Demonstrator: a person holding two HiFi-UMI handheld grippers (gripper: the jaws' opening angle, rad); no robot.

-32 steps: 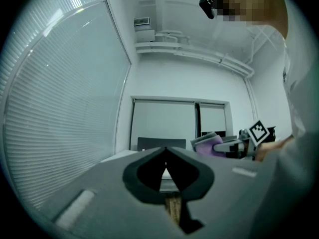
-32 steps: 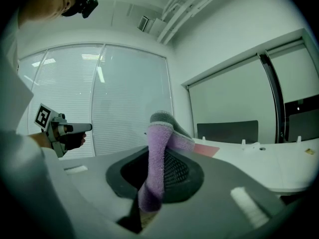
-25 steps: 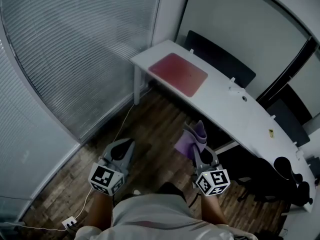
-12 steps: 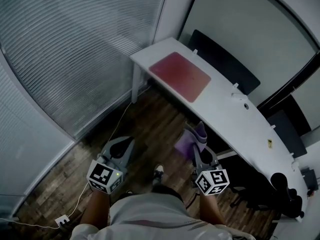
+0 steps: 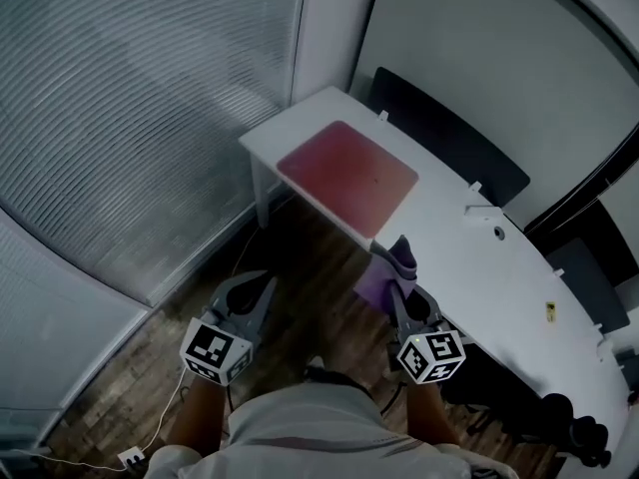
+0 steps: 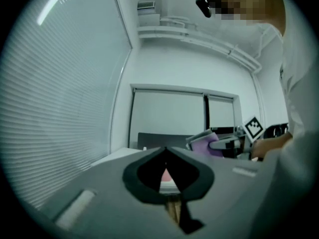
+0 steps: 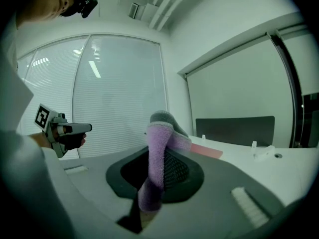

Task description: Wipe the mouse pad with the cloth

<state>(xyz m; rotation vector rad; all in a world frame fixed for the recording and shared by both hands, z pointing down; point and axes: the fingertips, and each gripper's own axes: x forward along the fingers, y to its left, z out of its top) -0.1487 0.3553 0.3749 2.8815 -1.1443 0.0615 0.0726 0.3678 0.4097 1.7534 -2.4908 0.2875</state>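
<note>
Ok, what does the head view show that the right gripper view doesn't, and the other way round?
Only the head view: the wood floor and a white socket lying on it. Only the right gripper view: the camera on the person's head. Both: the cloth, the red pad, the desk and the left tongs.

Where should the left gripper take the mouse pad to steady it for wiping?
Probably its near edge, coming from the front of the desk: the mouse pad lies flat, and that edge runs close along the rim, nearest the empty left gripper.
</note>
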